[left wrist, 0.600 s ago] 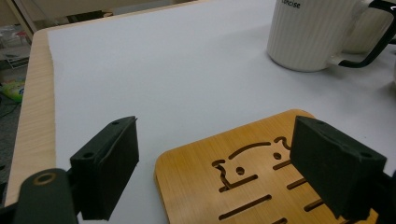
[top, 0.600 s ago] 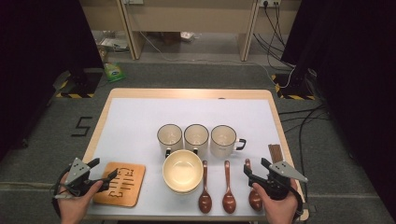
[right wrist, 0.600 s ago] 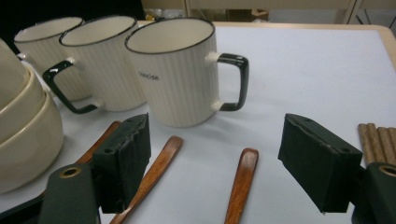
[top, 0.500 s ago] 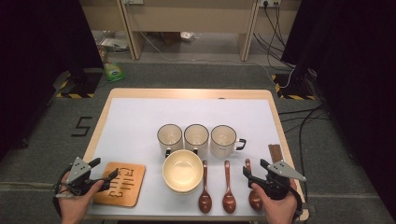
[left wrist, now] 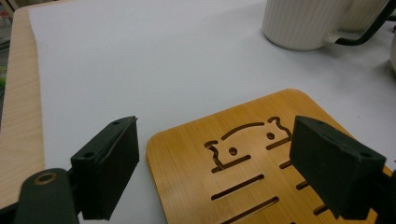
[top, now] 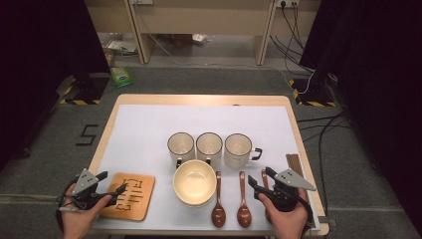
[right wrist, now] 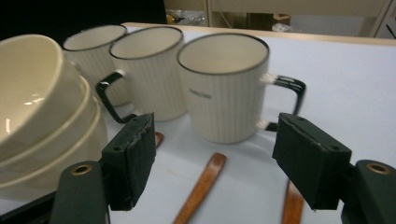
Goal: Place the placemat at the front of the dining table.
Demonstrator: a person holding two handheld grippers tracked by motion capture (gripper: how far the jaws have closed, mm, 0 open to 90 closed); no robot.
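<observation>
While both tools hover low at the near edge of the table (top: 149,124), the nearest things are the wooden trivet (top: 130,195) on the left and the spoons on the right. Trivet lies flat on the white table cover, near-left corner, cut-out slots facing up. Left tool (top: 108,185) sits just over its left edge, jaws spread wide, nothing between the pads; in the left gripper view (left wrist: 215,163) the trivet (left wrist: 243,158) lies below the gap, not pinched. Left hand (top: 79,219) grips the tool from below the table edge.

Right tool (top: 261,180) is released too, jaws wide apart, nothing gripped. It hangs over the rightmost spoon (top: 264,175), mostly hidden under the tool and the right hand (top: 286,219). Right gripper view (right wrist: 212,158) looks between the open jaws at the right mug (right wrist: 224,86), handle pointing right, with two spoon handles (right wrist: 203,186) on the table below.

Middle spoon (top: 243,209) and left spoon (top: 218,209) lie side by side, bowls toward the person. Cream bowl (top: 194,181) stands just left of them, looks stacked on others in the right gripper view. Three ribbed mugs (top: 209,147) stand in a row behind the bowl. Dark chopsticks (top: 293,164) lie near the right edge.
</observation>
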